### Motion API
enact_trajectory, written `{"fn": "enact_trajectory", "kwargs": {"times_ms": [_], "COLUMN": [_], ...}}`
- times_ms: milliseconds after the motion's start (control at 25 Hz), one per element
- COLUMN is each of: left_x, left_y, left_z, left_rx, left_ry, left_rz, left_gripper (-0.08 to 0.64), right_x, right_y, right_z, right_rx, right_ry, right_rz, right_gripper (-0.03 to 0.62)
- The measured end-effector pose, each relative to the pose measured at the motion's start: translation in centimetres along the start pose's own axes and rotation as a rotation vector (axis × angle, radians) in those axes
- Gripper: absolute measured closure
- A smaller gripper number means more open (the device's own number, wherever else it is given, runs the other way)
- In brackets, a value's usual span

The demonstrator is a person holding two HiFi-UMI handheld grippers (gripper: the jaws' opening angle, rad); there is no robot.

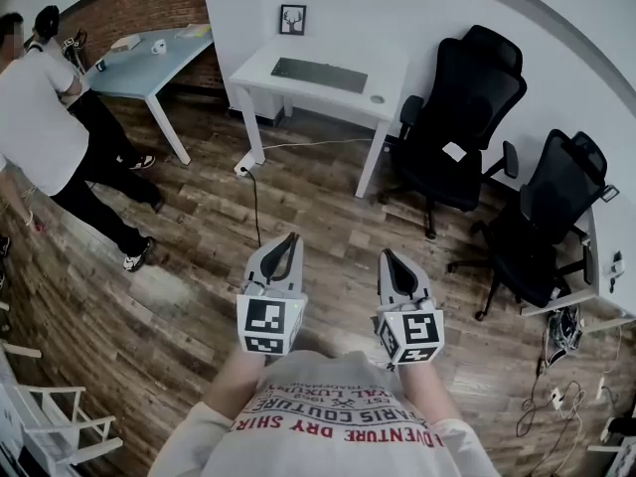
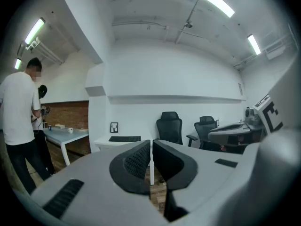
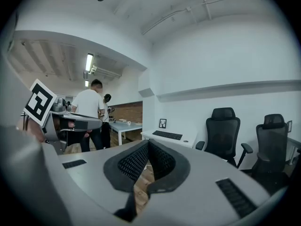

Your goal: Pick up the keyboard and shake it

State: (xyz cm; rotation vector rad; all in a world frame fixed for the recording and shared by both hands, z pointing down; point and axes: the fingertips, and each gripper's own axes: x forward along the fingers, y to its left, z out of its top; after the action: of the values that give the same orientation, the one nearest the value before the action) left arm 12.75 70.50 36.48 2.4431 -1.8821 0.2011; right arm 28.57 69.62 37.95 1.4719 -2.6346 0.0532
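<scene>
1. your left gripper (image 1: 290, 238) and right gripper (image 1: 387, 256) are both clenched on nothing.
2. the keyboard (image 1: 319, 75) lies flat on the desk (image 1: 397, 82), well apart from you; pickup not yet begun.
3. walk up, open both jaws, and take the keyboard by its two short ends.
4. mind the cable (image 1: 256, 202) across the floor. a chair (image 1: 462, 107) stands beside the desk, and a person (image 1: 45, 117) stands off left.
</scene>
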Motion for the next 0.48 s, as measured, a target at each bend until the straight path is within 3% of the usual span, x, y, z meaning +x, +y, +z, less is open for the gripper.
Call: {"fn": "enact_trajectory", "kwargs": {"times_ms": [240,480], "left_x": [0.2,0.5], "left_y": [3.0,7.0], "left_z": [-0.9,-3.1], "left_rx": [-0.007,-0.065], "left_ry": [0.003,0.029], "left_rz": [0.006,0.040], "left_gripper": [0.525,0.525], "right_x": [2.4,5.0], "right_y": [0.8,2.4], "right_z": [-0.7,-2.4], "right_rx": [0.088,0.079], "right_ry": [-0.005,0.039], "right_rz": [-0.021,-0.002], "right_gripper": [0.566,0.566]}}
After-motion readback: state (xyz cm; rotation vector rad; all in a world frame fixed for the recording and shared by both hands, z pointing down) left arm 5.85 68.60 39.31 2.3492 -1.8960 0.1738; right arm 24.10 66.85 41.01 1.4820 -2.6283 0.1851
